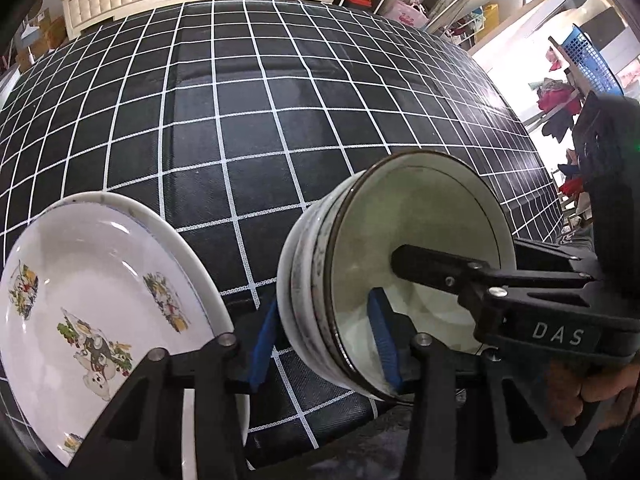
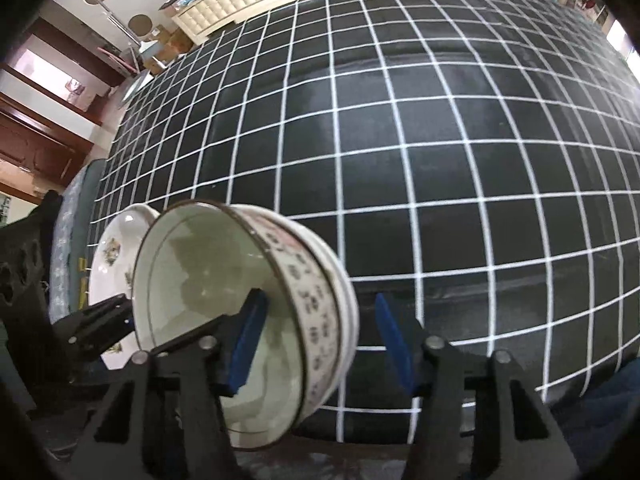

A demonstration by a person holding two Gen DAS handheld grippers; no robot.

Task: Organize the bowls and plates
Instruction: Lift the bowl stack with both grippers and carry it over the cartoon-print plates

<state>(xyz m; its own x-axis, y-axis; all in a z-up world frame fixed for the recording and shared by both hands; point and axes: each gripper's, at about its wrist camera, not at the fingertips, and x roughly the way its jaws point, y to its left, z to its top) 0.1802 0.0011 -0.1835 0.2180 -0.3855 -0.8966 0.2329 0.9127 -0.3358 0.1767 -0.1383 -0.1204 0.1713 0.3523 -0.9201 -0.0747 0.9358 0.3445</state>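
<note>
Jaws straddle stacked patterned bowls (image 2: pixel 256 320).

Stack of nested bowls (image 1: pixel 400 264), white w/ dark rims & patterned band outside, tipped on its side, mouth facing out over the checked cloth. Just beside it, white plates (image 1: pixel 92 292) w/ cartoon prints, stacked, also tilted.

Strong fisheye bulge in both views; grid lines of desk cloth (image 1: pixel 280 120) bowed, corners vignetted black. Daylight from right in left wrist view, window area (image 1: pixel 520 40) blown out. Soft sheen streaks across cloth. Glare spots on plate (image 1: pixel 100 260) and bowl interior (image 2: pixel 200 300). Background clutter soft. Near fingers (image 2: pixel 250 340) slightly blurred.
</note>
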